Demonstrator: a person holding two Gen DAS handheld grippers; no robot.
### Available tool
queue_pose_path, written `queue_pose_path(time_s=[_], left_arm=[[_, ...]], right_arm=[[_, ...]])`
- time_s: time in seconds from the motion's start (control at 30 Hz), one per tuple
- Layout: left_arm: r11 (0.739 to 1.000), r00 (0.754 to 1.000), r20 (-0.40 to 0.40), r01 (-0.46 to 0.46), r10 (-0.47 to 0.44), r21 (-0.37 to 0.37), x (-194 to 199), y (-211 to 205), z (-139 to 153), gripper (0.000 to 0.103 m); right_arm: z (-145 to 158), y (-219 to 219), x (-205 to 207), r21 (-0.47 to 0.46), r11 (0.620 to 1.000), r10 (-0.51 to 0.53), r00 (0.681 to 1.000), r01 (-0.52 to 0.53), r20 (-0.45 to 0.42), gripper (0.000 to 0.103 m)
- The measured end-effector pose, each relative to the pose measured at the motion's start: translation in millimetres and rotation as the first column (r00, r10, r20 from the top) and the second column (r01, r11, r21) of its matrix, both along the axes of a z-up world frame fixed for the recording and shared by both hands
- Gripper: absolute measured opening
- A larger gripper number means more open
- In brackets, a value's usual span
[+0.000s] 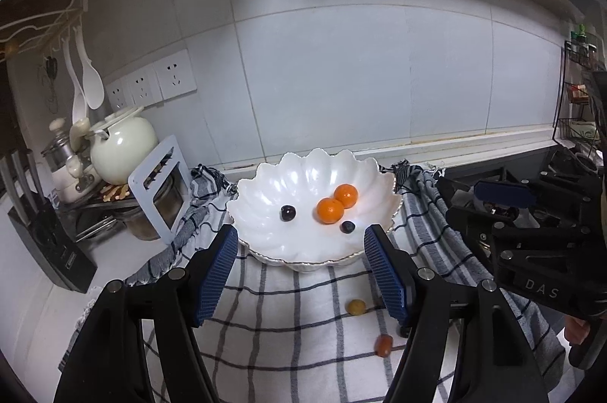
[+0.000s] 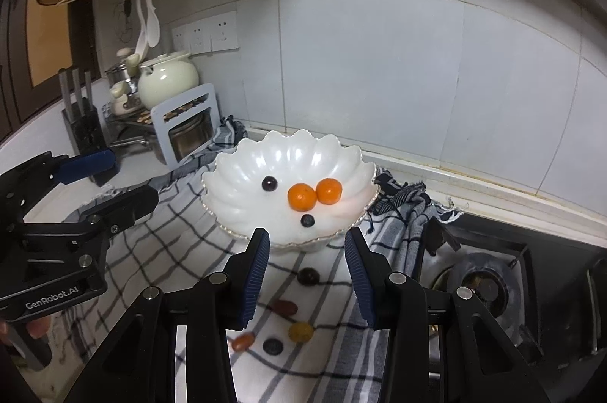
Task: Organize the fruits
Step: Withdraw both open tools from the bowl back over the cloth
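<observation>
A white scalloped bowl (image 1: 265, 183) (image 2: 242, 168) stands on a checked cloth (image 1: 288, 334) (image 2: 182, 251). It holds two small oranges (image 1: 330, 210) (image 2: 302, 197), a dark grape (image 1: 287, 212) (image 2: 269, 183) and a blueberry (image 1: 347, 226) (image 2: 307, 221). Several small fruits lie loose on the cloth: a yellow one (image 1: 356, 306) (image 2: 300, 331), a reddish one (image 1: 384, 345) (image 2: 243, 342), and in the right wrist view a dark one (image 2: 307, 276), a brown-red one (image 2: 284, 307) and a blueberry (image 2: 272, 346). My left gripper (image 1: 301, 243) is open and empty before the bowl. My right gripper (image 2: 307, 251) is open and empty above the loose fruits.
A cream teapot (image 1: 121, 145) and a jar rack (image 1: 159, 187) stand at the left, with a knife block (image 1: 45, 228) nearer. A gas hob (image 2: 481, 285) lies to the right. Tiled wall stands behind the bowl.
</observation>
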State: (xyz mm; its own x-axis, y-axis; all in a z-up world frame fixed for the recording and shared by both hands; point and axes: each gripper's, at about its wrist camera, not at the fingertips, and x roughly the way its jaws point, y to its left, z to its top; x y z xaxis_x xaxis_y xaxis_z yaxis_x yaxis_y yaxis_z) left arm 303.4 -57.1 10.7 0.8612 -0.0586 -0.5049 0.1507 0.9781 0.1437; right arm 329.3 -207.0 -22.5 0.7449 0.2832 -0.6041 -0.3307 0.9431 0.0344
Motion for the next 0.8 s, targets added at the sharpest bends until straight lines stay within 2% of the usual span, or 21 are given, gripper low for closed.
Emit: queue_pose_path(time_s=[0.33, 0.8], left_arm=[[1.0, 1.0, -0.005, -0.014, 0.014, -0.017, -30.3, -14.0, -12.7, 0.071], [0.999, 0.996, -0.085, -0.036, 0.034, -0.016, -51.0, -27.5, -54.3, 0.071]], right_arm=[[-10.7, -8.7, -27.2, -0.005, 0.998, 0.066, 0.998, -0.066, 0.005, 0.043], [-42.0, -13.3, -39.6, -0.063, 0.986, 0.151, 0.988, -0.152, -0.019, 0.043]])
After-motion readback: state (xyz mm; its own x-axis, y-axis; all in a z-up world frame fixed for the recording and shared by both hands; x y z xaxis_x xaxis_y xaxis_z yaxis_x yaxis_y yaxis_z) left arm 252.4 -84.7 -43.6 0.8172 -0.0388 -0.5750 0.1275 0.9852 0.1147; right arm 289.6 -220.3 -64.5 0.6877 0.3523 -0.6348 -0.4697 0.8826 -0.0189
